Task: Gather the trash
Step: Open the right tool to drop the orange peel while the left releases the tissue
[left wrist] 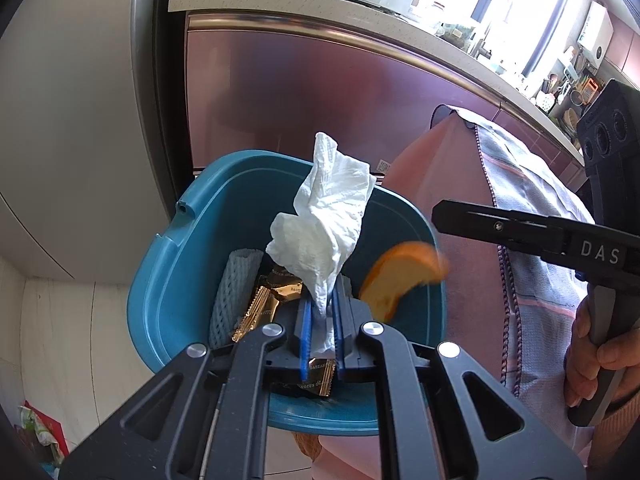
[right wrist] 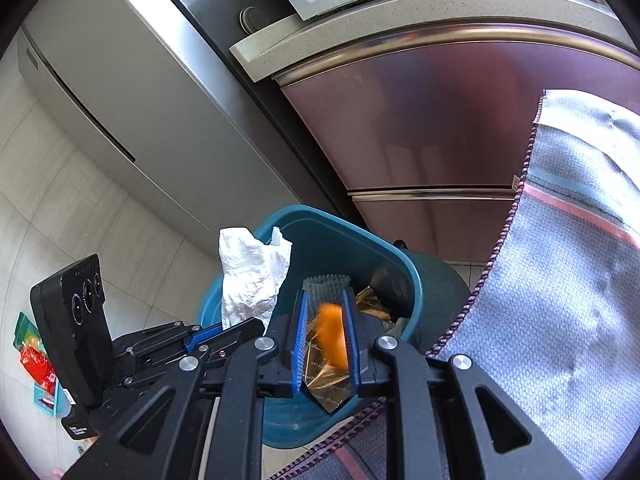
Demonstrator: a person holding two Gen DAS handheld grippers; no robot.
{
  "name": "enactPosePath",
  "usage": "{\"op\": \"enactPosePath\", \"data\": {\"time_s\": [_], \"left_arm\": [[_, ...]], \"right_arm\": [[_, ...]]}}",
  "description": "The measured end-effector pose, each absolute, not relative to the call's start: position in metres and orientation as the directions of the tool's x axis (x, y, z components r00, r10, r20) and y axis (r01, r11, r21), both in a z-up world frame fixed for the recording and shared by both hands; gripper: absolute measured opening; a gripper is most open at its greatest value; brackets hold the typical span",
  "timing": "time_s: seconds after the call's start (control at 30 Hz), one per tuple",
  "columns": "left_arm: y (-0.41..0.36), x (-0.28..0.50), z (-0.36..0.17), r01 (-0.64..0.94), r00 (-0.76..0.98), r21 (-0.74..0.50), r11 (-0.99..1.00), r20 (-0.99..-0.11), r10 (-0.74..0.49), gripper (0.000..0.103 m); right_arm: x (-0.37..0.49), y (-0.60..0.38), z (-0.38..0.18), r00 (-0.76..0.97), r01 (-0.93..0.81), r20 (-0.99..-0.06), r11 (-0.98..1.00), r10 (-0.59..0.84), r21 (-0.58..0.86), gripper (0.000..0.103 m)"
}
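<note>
2 tongs over the teal bin (left wrist: 168, 280) — left tongs (left wrist: 320, 316) clamped on tissue (left wrist: 324, 216), right tongs (right wrist: 326, 336) apart, orange peel (right wrist: 332, 336) loose.

Teal bin (left wrist: 188, 240), plain inside and out. White crumpled tissue (left wrist: 324, 216). Orange peel (left wrist: 404, 276), paler on its inner side, blurred. Gold foil wrappers (left wrist: 272, 300) with dark lettering. Pale grey-blue foam net sleeve (left wrist: 232, 292), mesh-patterned. Black gripper bodies with bright blue pads (right wrist: 298, 344) and silver rivets. Grey-blue woven cloth (right wrist: 560, 280) with pink stripes and purple stitched edging. Glossy maroon cabinet fronts (right wrist: 420, 120), speckled beige countertop (left wrist: 280, 0), silver fridge (right wrist: 140, 100), pale floor tiles (right wrist: 52, 184).
</note>
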State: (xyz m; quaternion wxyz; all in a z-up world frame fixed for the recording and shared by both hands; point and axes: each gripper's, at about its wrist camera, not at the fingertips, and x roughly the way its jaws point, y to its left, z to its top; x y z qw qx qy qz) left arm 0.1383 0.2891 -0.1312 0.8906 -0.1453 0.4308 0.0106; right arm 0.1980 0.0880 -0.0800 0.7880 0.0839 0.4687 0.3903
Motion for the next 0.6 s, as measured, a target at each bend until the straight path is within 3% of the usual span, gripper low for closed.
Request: {"op": "enactPosePath", "data": {"time_s": [0.23,0.6], "left_arm": [[0.284,0.141,-0.132,-0.147,0.628,-0.241,0.959,-0.772,-0.098,0.021],[0.27,0.127,-0.11,-0.118,0.675,-0.222,0.968,-0.733,-0.086,0.027]], "right_arm": [[0.193,0.08,-0.078,0.245,-0.542,-0.668,0.67,0.703,0.507,0.017],[0.178,0.053,-0.059,0.239,-0.583,-0.637,0.633,0.733,0.51,0.024]]}}
